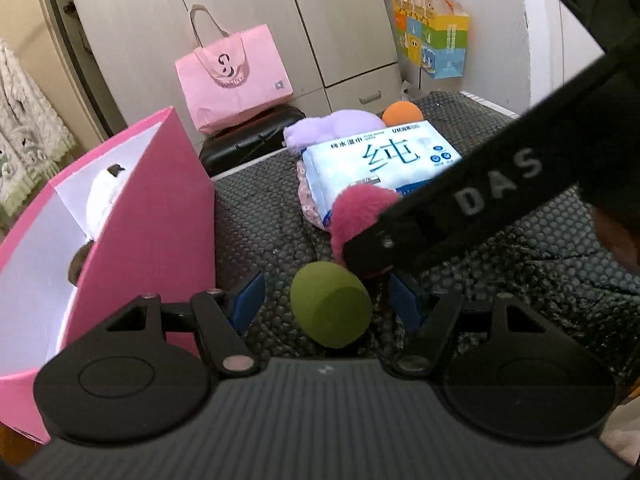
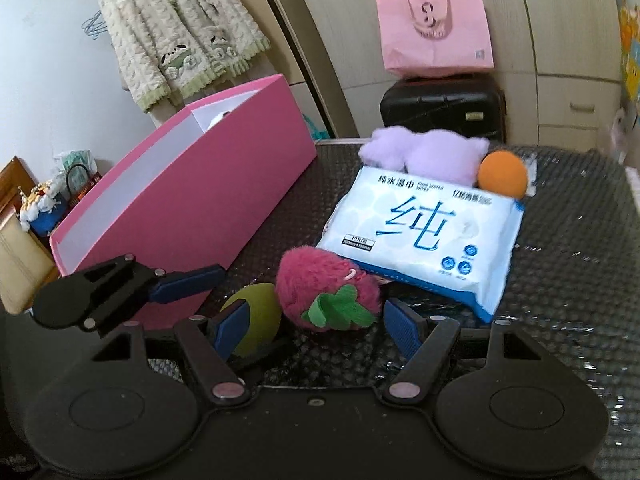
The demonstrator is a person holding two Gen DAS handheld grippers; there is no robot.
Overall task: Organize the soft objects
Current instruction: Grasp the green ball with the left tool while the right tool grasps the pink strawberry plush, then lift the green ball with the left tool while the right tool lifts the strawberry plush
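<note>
A green foam ball [image 1: 330, 304] lies on the black dotted table top [image 1: 520, 280], between the blue pads of my left gripper [image 1: 326, 300], which is open and clear of it on both sides. Just right of it sits a pink plush strawberry [image 2: 320, 288] with a green leaf, between the spread pads of my open right gripper [image 2: 316, 330]. A right finger [image 1: 372, 248] rests beside the strawberry [image 1: 360, 208]. Behind it are a wet-wipes pack [image 2: 424, 232], a lilac plush [image 2: 428, 152] and an orange ball [image 2: 502, 174]. The open pink box [image 2: 200, 200] stands left, holding a white plush [image 1: 104, 192].
A pink paper bag [image 1: 232, 76] sits on a black suitcase [image 2: 440, 108] behind the table, before grey cupboards. A colourful gift bag [image 1: 436, 40] hangs at the right and a fleece jacket [image 2: 180, 28] at the left. A floral fabric piece [image 1: 306, 196] lies under the wipes pack.
</note>
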